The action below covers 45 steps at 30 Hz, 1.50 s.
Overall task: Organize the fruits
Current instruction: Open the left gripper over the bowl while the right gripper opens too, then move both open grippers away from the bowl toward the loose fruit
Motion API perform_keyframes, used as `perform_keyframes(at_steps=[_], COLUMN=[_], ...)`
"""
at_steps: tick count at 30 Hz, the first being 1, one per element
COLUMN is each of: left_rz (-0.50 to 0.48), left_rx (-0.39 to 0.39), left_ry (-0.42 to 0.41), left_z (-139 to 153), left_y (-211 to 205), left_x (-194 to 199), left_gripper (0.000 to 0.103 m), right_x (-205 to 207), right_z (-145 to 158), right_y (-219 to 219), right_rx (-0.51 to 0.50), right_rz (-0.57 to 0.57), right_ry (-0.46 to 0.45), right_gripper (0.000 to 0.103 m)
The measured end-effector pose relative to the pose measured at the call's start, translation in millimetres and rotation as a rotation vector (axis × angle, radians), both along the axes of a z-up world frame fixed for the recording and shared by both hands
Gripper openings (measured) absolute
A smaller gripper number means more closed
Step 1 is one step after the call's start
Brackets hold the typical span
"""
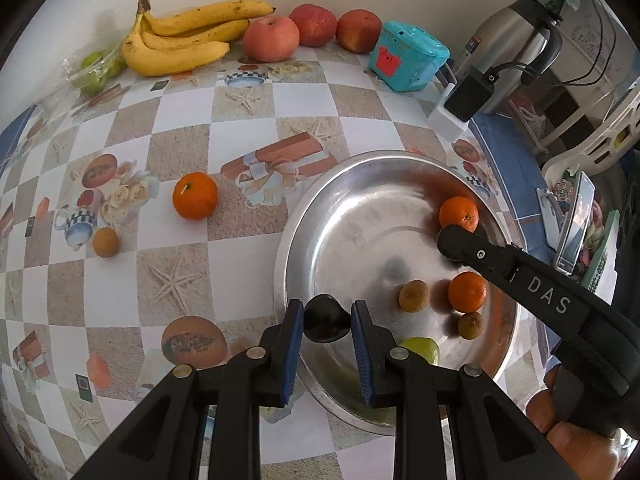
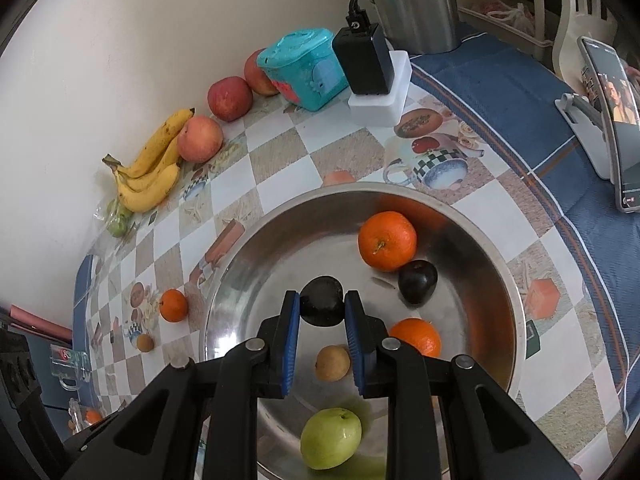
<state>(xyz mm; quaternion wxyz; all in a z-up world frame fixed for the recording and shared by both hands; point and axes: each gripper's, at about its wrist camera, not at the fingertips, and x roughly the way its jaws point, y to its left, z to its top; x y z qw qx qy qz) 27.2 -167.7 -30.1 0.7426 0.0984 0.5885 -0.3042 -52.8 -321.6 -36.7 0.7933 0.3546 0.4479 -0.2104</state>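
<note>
L wrist: close, looks down | R: same | shared: steel bowl (image 1: 288,240) (image 2: 516,304)

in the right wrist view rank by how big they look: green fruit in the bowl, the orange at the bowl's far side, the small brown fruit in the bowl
1. Green fruit and far orange: look about alike; the green one lies nearer the camera, so unsure.
2. Small brown fruit: clearly smallest.

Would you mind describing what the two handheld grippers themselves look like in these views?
Both the left gripper and the right gripper are matte black plastic linkages with silver rivets at the pivots and ribbed blue pads on the fingers. Seen from the left wrist, the right gripper's black finger bears white "DAS" lettering. No cables or sleeves show.
</note>
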Motion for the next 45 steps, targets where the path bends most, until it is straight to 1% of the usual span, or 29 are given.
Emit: perform_keyframes(at_steps=[7,13,14,15,16,17,22,23,24,25,26,27,28,29,30,31,32,33,38,40,43,45], left_rz=[0.003,0.008,0.007,0.007,0.007,0.007,0.018,0.025,0.035,0.049,0.071,0.086,0.100,0.122,0.145,0.170,0.209,0.238,0.391,0.449,0.522,0.549], left_rx=[0.017,0.020,0.020,0.020,0.019,0.019,0.017,0.015,0.014,0.014,0.022,0.029,0.033,0.035,0.037,0.041,0.050,0.058,0.078,0.081,0.076,0.077], left_ry=[0.002,0.017,0.015,0.013,0.013,0.013,0.013,0.014,0.014,0.010,-0.002,-0.013,-0.021,-0.024,-0.024,-0.026,-0.030,-0.034,-0.040,-0.041,-0.027,-0.027], left_z=[-4,-7,-7,-7,-7,-6,-5,-5,-4,-3,-2,-1,0,0,0,0,0,0,0,1,1,1], left_y=[0,0,0,0,1,1,3,4,6,8,11,12,15,18,22,26,32,36,63,75,91,97], left_x=[0,0,0,-1,-1,0,2,3,4,6,9,10,12,15,18,21,25,29,46,52,58,60], left_gripper=[0.027,0.031,0.034,0.039,0.041,0.042,0.042,0.043,0.047,0.050,0.057,0.060,0.061,0.061,0.064,0.067,0.075,0.077,0.083,0.083,0.083,0.083], right_x=[3,4,4,4,4,4,4,4,4,5,5,5,6,6,7,7,8,8,11,13,18,22], right_z=[-5,-7,-6,-5,-5,-4,0,1,2,3,4,4,5,5,5,5,5,6,5,6,9,11], right_y=[3,3,3,3,3,3,3,3,3,3,4,4,5,5,6,6,7,8,12,16,25,31], right_rx=[0.002,-0.002,-0.005,-0.006,-0.007,-0.011,-0.022,-0.025,-0.029,-0.033,-0.040,-0.046,-0.053,-0.058,-0.063,-0.067,-0.072,-0.079,-0.093,-0.095,-0.109,-0.121], right_rz=[0.009,0.012,0.011,0.011,0.011,0.011,0.012,0.013,0.014,0.014,0.014,0.015,0.017,0.020,0.024,0.027,0.029,0.031,0.054,0.071,0.108,0.133], right_ry=[0.030,0.045,0.044,0.043,0.041,0.039,0.031,0.029,0.028,0.028,0.027,0.027,0.029,0.031,0.032,0.033,0.035,0.038,0.057,0.061,0.067,0.067], right_gripper=[0.025,0.025,0.027,0.031,0.033,0.036,0.036,0.036,0.039,0.042,0.048,0.056,0.060,0.063,0.064,0.064,0.066,0.069,0.070,0.070,0.070,0.070])
